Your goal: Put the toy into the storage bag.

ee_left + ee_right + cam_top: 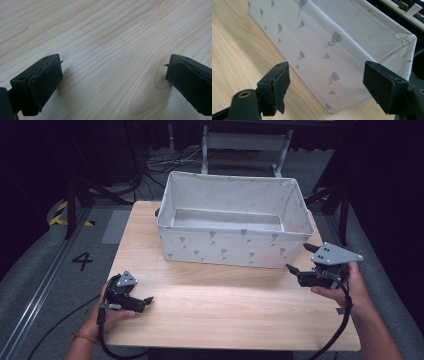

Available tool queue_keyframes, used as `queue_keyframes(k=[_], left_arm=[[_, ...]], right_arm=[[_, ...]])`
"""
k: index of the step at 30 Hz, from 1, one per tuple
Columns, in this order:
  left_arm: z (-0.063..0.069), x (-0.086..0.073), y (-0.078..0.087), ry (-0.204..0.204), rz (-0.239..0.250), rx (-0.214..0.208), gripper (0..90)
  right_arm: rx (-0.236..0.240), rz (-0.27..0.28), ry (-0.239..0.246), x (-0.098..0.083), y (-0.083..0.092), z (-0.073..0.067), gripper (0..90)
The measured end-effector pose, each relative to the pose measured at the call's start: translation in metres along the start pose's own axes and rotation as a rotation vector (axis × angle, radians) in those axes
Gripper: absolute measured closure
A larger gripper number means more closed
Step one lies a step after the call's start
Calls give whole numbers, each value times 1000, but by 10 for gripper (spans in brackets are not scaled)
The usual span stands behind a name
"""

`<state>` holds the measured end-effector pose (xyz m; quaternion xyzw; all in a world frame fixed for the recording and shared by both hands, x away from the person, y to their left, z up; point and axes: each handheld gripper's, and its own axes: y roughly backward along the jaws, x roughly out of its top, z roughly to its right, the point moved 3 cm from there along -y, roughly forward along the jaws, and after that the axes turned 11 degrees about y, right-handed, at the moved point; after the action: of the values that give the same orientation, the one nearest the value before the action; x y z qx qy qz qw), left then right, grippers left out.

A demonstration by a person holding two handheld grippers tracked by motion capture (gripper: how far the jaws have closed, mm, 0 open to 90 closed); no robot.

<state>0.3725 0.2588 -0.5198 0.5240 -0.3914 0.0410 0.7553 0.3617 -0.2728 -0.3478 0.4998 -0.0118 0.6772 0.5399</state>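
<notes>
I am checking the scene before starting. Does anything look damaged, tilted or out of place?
Mostly no. The fabric bin stands upright and square on the table. One oddity: the pad on the right gripper looks frayed along its edge, and the left gripper pads look slightly ragged too.

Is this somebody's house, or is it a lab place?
Probably a lab or recording studio, not a house. Cables lie tangled on the grey floor, a number 4 is marked beside the wooden table, and black curtains hang around.
</notes>
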Motion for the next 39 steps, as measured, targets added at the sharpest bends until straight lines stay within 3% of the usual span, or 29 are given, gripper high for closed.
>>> queue_keyframes(k=[5,8,12,17,19,22,27,30,39], left_arm=[[0,0,0,0,0,0,11],[0,0,0,1,0,1,11],[0,0,0,0,0,0,11],[0,0,0,1,0,1,11],[0,0,0,1,0,1,12],[0,0,0,1,0,1,12],[0,0,0,0,0,-4,10],[0,1,-1,4,0,-6,7],[0,1,-1,4,-1,-4,7]], right_arm=[[-14,-12,32,-14,1,-13,221],[-6,1,20,-23,1,-18,221],[55,32,-25,-39,-2,-27,202],[70,-9,-28,-56,-11,-34,199],[90,-39,-54,-73,-19,-40,199],[113,-42,-78,-84,-24,-43,199],[161,-81,-185,-122,-38,-50,204],[155,-100,-199,-133,-40,-50,205],[110,-152,-309,-171,-37,-49,204]])
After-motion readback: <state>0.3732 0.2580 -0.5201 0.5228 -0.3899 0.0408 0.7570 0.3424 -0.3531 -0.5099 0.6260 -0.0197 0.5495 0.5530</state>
